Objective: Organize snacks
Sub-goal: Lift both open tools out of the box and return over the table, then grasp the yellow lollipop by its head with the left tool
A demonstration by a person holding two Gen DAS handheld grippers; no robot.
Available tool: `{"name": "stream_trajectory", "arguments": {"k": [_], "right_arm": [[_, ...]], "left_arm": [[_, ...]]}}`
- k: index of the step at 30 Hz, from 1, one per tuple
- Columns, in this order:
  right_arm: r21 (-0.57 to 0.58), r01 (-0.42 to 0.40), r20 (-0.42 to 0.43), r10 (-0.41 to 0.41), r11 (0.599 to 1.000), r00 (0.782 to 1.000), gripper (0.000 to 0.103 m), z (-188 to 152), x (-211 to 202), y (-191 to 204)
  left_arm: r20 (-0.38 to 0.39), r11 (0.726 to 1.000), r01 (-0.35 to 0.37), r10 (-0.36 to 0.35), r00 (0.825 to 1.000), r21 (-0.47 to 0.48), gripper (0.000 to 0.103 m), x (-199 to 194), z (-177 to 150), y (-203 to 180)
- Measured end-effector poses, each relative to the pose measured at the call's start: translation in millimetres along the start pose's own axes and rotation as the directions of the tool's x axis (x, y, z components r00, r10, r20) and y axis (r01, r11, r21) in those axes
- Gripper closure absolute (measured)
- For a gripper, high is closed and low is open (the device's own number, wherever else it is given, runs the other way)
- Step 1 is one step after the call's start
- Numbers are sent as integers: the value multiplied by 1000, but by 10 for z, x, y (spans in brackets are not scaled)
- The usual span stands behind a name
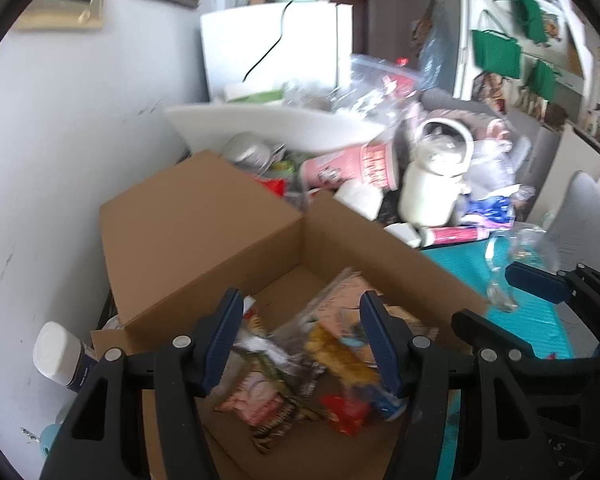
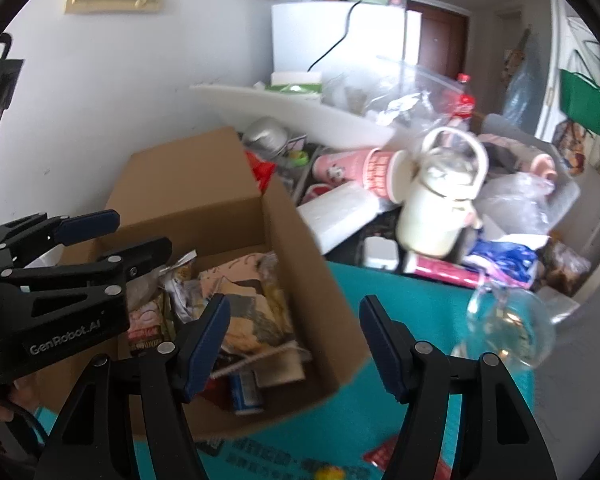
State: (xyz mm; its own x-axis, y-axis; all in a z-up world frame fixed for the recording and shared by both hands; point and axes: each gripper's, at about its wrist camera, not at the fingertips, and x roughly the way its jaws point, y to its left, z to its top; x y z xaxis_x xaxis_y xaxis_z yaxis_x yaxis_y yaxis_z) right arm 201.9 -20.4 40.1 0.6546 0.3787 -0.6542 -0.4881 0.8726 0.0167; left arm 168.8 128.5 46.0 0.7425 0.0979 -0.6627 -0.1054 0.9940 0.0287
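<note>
Hovering over cardboard box on teal bench: left tongs and right tongs spread, empty. Snack packets inside (light, crinkly, slippery); best pinched at sealed edges.

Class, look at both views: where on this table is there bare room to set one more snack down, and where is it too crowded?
Free: the teal mat between the cardboard box and the clear glass, and a bare strip of box floor along the back wall. Crowded: the snack packets heaped at the box's front, and behind it, around the white kettle and pink cups.
</note>
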Motion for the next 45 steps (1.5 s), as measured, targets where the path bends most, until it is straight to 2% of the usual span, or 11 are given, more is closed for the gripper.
{"name": "stream_trajectory", "arguments": {"k": [3, 10, 15, 22, 34, 45], "right_arm": [[19, 32, 15, -32, 999, 999, 36, -64, -191, -106], [50, 114, 42, -116, 992, 992, 35, -261, -585, -271], [64, 156, 62, -160, 986, 985, 31, -441, -880, -331], [82, 159, 67, -165, 984, 984, 31, -724, -1144, -384], [171, 156, -17, -156, 973, 988, 31, -1373, -1223, -579], [204, 153, -80, -139, 967, 987, 31, -1722, -1104, -749]], "left_arm": [[23, 1000, 2, -3, 1000, 20, 43, -127, 1, -136], [57, 995, 94, -96, 994, 37, 43, -416, -45, -442], [61, 992, 108, -112, 992, 72, 43, -572, -134, -629], [25, 984, 152, -154, 988, 93, 43, -712, -417, -807], [-43, 970, 196, -192, 980, 147, 43, -654, -892, -1170], [-124, 960, 233, -215, 969, 153, 43, -418, -1167, -1402]]}}
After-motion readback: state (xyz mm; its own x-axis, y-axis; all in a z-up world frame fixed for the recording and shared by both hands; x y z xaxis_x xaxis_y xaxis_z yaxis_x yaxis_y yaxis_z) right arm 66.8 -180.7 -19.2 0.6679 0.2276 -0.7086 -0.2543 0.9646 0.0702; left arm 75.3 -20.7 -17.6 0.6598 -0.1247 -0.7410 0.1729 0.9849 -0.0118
